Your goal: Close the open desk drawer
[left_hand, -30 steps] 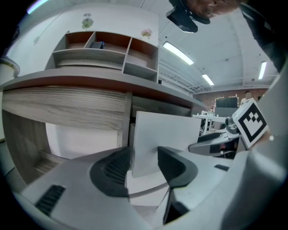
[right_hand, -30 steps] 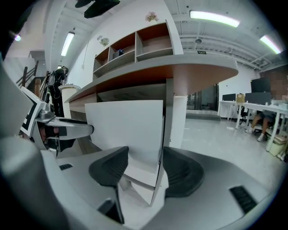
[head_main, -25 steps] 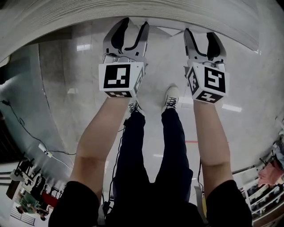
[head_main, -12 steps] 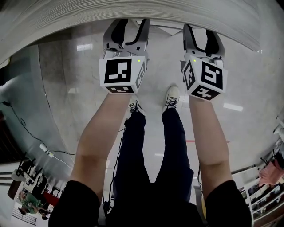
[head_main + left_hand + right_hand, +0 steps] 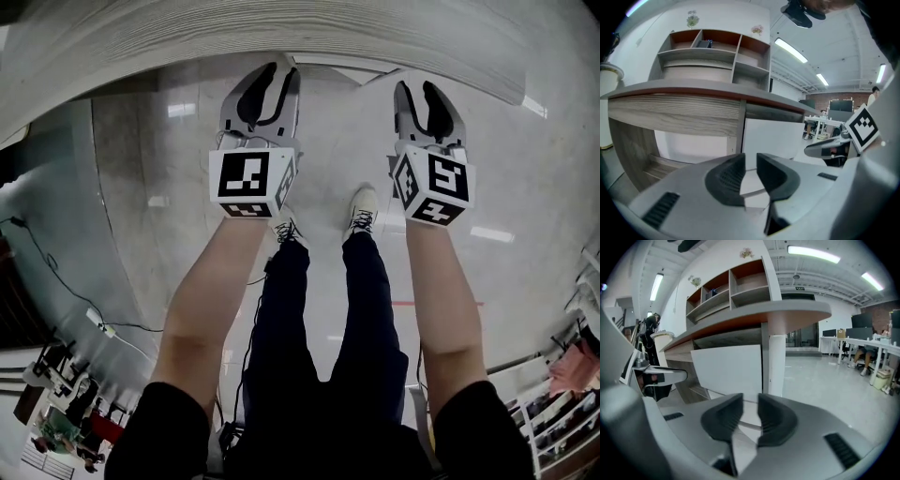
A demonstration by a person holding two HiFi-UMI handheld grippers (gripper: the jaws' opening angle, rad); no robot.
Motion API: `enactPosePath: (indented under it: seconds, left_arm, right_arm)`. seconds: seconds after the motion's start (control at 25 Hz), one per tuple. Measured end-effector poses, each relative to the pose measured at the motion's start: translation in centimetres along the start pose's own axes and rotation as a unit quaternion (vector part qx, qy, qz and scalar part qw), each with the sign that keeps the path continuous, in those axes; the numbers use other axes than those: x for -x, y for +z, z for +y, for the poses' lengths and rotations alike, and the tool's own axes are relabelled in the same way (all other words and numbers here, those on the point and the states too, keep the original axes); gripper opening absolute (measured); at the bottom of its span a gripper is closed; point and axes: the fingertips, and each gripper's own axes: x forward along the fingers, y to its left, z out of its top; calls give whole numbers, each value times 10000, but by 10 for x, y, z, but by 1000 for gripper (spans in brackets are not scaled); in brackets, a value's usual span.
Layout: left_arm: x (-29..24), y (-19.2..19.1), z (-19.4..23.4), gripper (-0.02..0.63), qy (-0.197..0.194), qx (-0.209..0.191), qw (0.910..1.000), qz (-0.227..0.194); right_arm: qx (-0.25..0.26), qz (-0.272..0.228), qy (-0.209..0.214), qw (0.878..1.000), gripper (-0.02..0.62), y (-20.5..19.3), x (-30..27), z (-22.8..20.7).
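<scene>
A wood-grain desk point(image 5: 281, 28) runs across the top of the head view. Under its top sits a white drawer front point(image 5: 771, 138), which the right gripper view also shows point(image 5: 726, 369). Both grippers are held side by side just short of the desk edge, pointing at it. My left gripper point(image 5: 272, 80) has its jaws closing, with a narrow gap and nothing between them point(image 5: 749, 161). My right gripper point(image 5: 424, 94) is closing too, also empty point(image 5: 749, 401). Neither touches the drawer front.
A shelf unit point(image 5: 717, 51) stands on the desk. A white post point(image 5: 777, 364) holds up the desk's rounded end beside the drawer. The person's legs and shoes point(image 5: 361, 211) stand on the glossy floor, with a cable point(image 5: 56, 281) at the left. Office desks point(image 5: 862, 350) are far right.
Both grippers' jaws have narrowed from wide to a small gap. Both hands have drawn back a little from the desk edge.
</scene>
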Motion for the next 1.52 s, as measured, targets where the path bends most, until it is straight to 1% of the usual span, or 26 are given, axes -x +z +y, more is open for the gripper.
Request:
enactPosePath:
  seconds: [0.04,0.08,0.2,0.36,0.52,0.64,0.72,0.76,0.8,0.92,1.0,1.12,1.28,1.44,1.52]
  left_arm:
    - [8,-3,-3,42,-46,-4,10000,72]
    - [16,-4,-6,11,-107,-5,9998,140]
    - [42,-3,-18,11,-288,16,9992,268]
    - [76,10,-41,11,-570,26,9980,272]
    - [91,43,-58,11,-924,-5,9957,-21]
    - [122,74,-74,11,-1282,-281,9912,-182]
    - [140,95,-79,11,-1446,-421,9874,-492]
    - [149,103,-80,11,-1490,-423,9861,-601]
    - [158,108,-79,11,-1510,-388,9858,-616]
    - [178,117,-76,11,-1517,-274,9875,-341]
    - [191,124,-78,11,-1551,-189,9873,-273]
    - [207,139,-89,11,-1754,-168,9839,-298]
    - [223,155,-104,11,-2056,-346,9773,-364]
    - [235,175,-110,11,-2139,-362,9747,-545]
    - [241,179,-118,11,-2222,-409,9725,-565]
  right_arm:
    - [-3,33,137,9999,27,-2,9,3]
    - [11,56,288,9996,18,-2,18,6]
    - [37,93,600,9981,18,1,44,22]
    - [-200,144,959,9951,18,5,73,48]
    - [-351,-177,1151,9926,18,36,89,62]
    - [-242,-387,1287,9906,18,69,116,73]
    - [-161,-529,1341,9894,18,89,133,76]
    - [-141,-595,1358,9888,18,98,142,78]
    - [-126,-655,1374,9883,18,106,149,80]
    - [-67,-835,1432,9861,18,132,173,85]
    - [-46,-928,1547,9836,18,144,190,92]
    - [-74,-956,1819,9786,18,153,215,109]
    - [-23,-920,2148,9723,18,153,243,134]
    - [94,-888,2434,9658,18,152,263,153]
    - [145,-873,2570,9624,18,151,272,160]
